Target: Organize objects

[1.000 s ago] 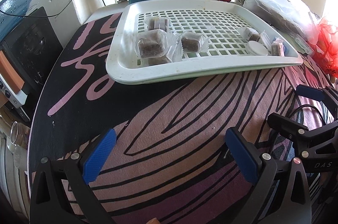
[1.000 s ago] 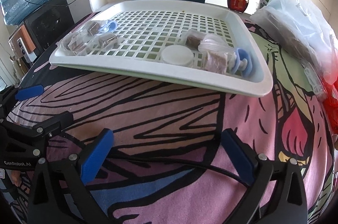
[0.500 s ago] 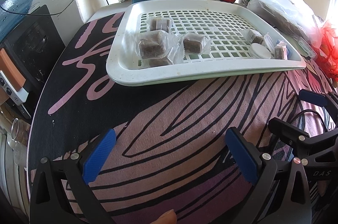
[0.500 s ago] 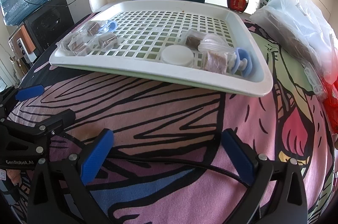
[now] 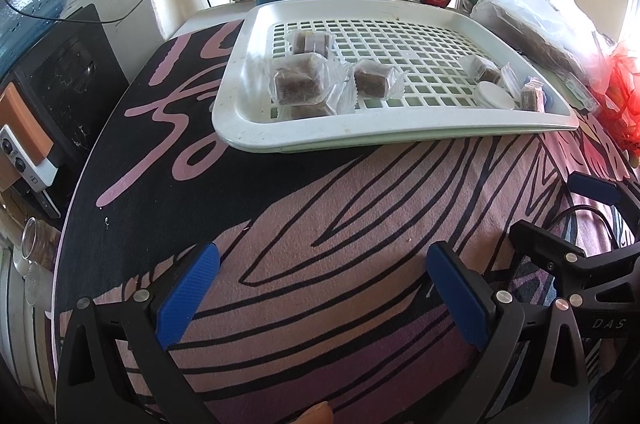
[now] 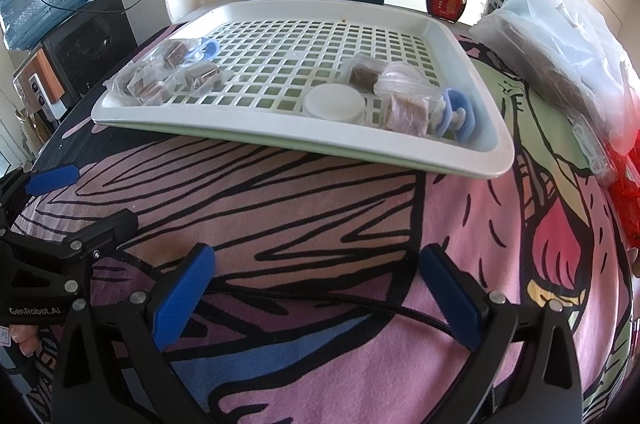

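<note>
While splayed wide: left tongs (image 5: 323, 284), right tongs (image 6: 316, 288), both empty above the cloth (image 6: 320, 208).

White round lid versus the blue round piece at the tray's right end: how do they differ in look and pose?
The white round lid lies flat on the grid of the tray; the blue round piece stands on edge. The lid is a plain single disc; the blue piece looks like two discs joined by a white middle. The lid lies clear of wrappers, while the blue piece is partly hidden behind a wrapped brown cake. Both are round and rest in the tray.
</note>
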### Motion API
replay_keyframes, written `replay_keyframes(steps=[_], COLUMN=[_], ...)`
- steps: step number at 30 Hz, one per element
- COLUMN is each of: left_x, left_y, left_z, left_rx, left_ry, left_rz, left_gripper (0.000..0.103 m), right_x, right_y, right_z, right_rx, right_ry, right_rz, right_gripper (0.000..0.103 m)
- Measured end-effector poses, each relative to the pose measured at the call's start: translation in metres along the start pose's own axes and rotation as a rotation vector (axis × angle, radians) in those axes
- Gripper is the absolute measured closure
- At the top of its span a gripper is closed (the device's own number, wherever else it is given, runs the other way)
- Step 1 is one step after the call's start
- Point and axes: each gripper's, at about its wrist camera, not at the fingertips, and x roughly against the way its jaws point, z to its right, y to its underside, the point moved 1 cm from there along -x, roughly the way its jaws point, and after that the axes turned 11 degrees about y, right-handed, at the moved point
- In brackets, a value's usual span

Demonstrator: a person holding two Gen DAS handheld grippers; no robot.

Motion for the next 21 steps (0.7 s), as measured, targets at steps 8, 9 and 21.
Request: replay_keyframes(steps=[8, 9, 21], left_x=[0.0014, 0.0016, 0.0038], left_y=[0.0020, 0.0024, 0.0051], left_z=[-0.0018, -0.0020, -0.0034], left_rx=[0.005, 0.006, 0.014], left_ry=[-0.004, -0.005, -0.011], left_rz=[0.001, 0.001, 0.002], left_gripper=[0.000, 0.000, 0.000], right_x=[0.0040, 0.0043, 0.0046], right_y=[0.0049, 0.0050, 0.0055], right_z=[-0.0007, -0.0008, -0.0001], right_rx=[-0.022, -0.023, -0.022], right_ry=[0.015, 0.016, 0.015], right_rz=[-0.003, -0.003, -0.003], right_gripper=[0.000, 0.000, 0.000])
